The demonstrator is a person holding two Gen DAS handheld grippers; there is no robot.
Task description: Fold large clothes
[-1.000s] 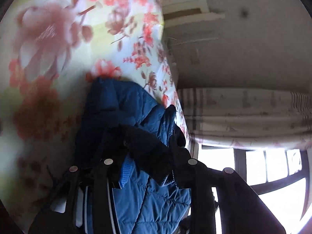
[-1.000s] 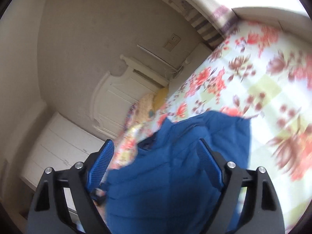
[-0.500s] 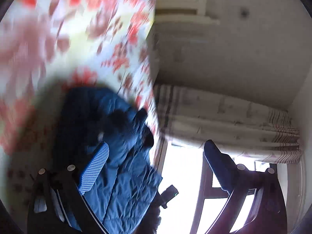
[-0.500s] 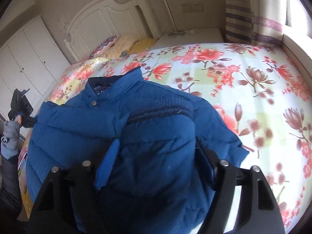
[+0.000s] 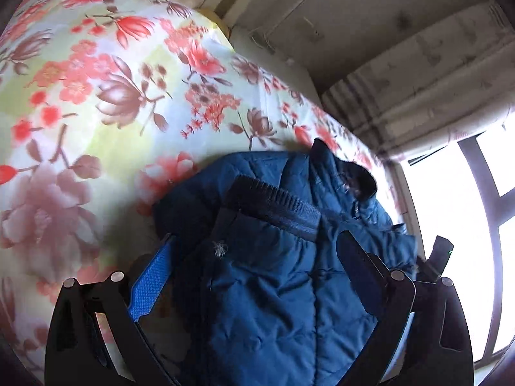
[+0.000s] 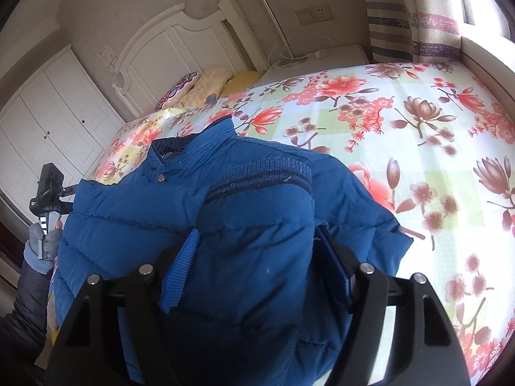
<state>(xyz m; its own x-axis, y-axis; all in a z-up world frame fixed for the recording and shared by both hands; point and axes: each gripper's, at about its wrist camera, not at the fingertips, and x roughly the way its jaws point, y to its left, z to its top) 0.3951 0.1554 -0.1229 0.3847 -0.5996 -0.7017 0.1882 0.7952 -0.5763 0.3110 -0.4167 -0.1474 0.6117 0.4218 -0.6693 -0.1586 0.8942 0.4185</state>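
Observation:
A blue quilted puffer jacket (image 6: pixel 167 206) lies on the flowered bedspread (image 6: pixel 418 135), collar toward the headboard. One sleeve with a dark ribbed cuff (image 6: pixel 257 177) is folded across its body. My right gripper (image 6: pixel 257 247) is closed around this sleeve, pads pressing its sides. In the left wrist view the jacket (image 5: pixel 283 289) fills the lower middle, its ribbed cuff (image 5: pixel 273 206) on top. My left gripper (image 5: pixel 254 254) is open, its jaws wide on either side of the sleeve, just above it.
Pillows (image 6: pixel 206 87) lie at the white headboard (image 6: pixel 180 41). A white wardrobe (image 6: pixel 48 112) stands at left, a nightstand (image 6: pixel 322 61) and curtain (image 6: pixel 415 19) at the far right. A gloved hand with the other gripper handle (image 6: pixel 45 212) shows at left. A bright window (image 5: pixel 466 225) is beside the bed.
My left gripper opened, let go of the jacket and swung back over it. My right gripper laid the sleeve across the jacket body and stays closed around it.

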